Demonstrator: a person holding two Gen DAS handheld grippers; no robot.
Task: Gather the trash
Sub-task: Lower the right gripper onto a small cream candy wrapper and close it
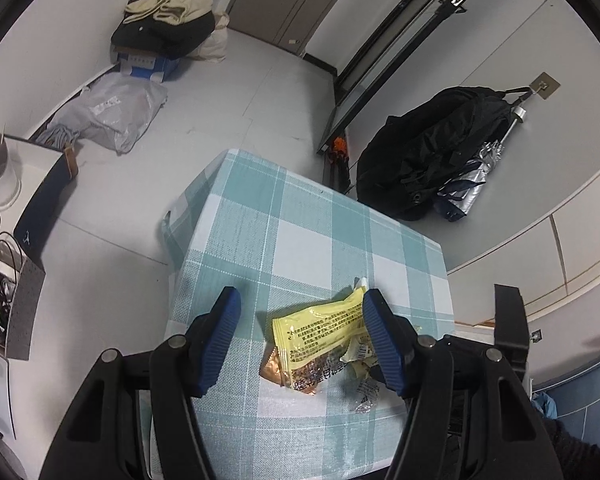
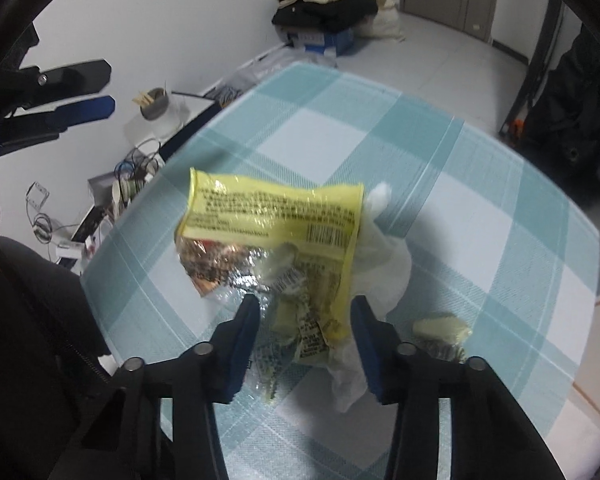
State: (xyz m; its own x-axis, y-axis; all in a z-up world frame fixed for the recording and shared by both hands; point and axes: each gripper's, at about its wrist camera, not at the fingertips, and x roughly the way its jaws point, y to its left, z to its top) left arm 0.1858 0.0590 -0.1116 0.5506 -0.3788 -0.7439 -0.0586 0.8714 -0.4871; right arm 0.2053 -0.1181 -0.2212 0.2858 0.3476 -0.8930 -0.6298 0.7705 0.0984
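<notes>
The yellow snack wrapper point(image 2: 274, 216) lies on the desk point(image 2: 500, 208), which is covered with a teal and white checked cloth. It rests on top of a small heap of trash: a brown foil wrapper point(image 2: 212, 260) shows under its lower edge, some small crumpled wrappers point(image 2: 300, 320) lie against it, and a white plastic piece point(image 2: 384, 256) sits just beside it on the right. In the left wrist view this heap is near the right edge of the desk, towards the near end. One more small pale wrapper point(image 2: 440, 326) lies apart from the heap, to its right.

The right claw point(image 2: 306, 334) stands over the near end of the heap, with the small wrappers and the corner of the yellow wrapper between its blue pads. The pads do not seem to press on anything, so I judge it released. The left claw point(image 1: 300, 340) is also released and holds nothing; it hangs above the same heap.

The step in hand appears to be the grasp of the first piece of trash. The next move calls for lowering the right claw further and closing it on the yellow wrapper, which is thin and may slip.
</notes>
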